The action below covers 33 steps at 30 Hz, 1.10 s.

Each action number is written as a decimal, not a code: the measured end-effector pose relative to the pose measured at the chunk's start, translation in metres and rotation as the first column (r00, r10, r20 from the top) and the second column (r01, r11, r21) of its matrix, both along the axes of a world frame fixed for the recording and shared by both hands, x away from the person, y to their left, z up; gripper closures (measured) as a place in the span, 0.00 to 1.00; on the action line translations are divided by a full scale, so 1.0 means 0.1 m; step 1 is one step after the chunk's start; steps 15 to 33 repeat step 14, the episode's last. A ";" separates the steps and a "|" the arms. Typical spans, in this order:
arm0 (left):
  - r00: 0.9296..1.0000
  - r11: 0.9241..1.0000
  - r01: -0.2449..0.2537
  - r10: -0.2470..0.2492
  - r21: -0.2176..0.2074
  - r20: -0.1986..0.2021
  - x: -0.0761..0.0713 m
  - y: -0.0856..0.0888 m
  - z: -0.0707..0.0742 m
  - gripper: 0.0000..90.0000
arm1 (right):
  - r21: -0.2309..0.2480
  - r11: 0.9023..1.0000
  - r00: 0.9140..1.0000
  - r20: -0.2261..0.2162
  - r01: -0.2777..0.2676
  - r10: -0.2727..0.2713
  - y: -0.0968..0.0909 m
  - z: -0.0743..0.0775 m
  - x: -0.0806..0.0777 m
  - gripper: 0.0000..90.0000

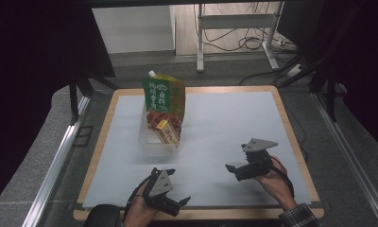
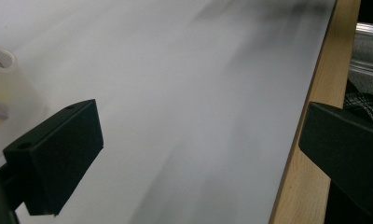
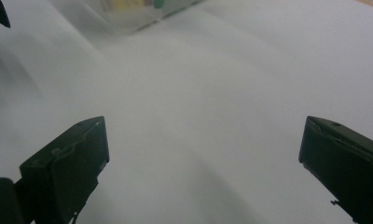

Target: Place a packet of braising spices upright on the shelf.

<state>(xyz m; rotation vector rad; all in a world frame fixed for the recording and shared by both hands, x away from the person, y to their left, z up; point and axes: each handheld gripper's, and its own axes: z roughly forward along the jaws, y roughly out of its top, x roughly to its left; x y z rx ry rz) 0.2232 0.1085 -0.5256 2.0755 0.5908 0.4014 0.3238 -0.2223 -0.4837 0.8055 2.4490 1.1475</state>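
A green spouted pouch [image 1: 163,94] stands upright in a clear plastic container [image 1: 149,137] at the middle left of the white mat [image 1: 225,118]. A small yellow box [image 1: 167,132] leans in the container in front of the pouch. My left gripper [image 1: 177,191] is near the mat's front edge, open, with nothing between its jaws [image 2: 198,140]. My right gripper [image 1: 235,157] hovers at the front right, also open and empty [image 3: 203,158], facing the container [image 3: 128,11]. A corner of the container [image 2: 3,79] shows at the left of the left gripper view.
The mat lies on a wooden board [image 1: 291,127] whose edge [image 2: 310,93] runs beside my left gripper. A plaid sleeve [image 1: 298,215] comes in at the bottom right. Metal rails [image 1: 59,161] flank the table; cables and a stand [image 1: 234,28] lie beyond.
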 end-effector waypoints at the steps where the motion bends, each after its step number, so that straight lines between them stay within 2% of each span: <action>1: 1.000 1.000 -0.001 0.001 0.001 -0.002 0.00 0.00 0.00 0.00 | 0.000 1.000 1.000 -0.004 0.002 -0.002 -0.01 -0.01 -0.01 0.01; 7: 1.000 1.000 -0.007 0.008 0.011 -0.010 0.01 0.00 -0.01 0.00 | -0.017 1.000 0.999 -0.029 0.014 -0.015 -0.11 -0.10 -0.06 0.01; 11: 1.000 1.000 -0.006 0.006 0.013 -0.007 0.01 0.00 -0.01 0.00 | -0.041 0.999 0.998 -0.049 0.031 -0.033 -0.15 -0.18 -0.03 0.01; 14: 1.000 1.000 -0.006 0.006 0.013 -0.006 0.01 -0.01 -0.01 0.00 | -0.024 0.999 0.997 -0.060 0.036 -0.037 -0.17 -0.19 -0.01 0.01; 33: 1.000 1.000 -0.006 0.006 0.013 -0.006 0.01 -0.01 -0.01 0.00 | -0.024 0.999 0.997 -0.060 0.036 -0.037 -0.17 -0.19 -0.01 0.01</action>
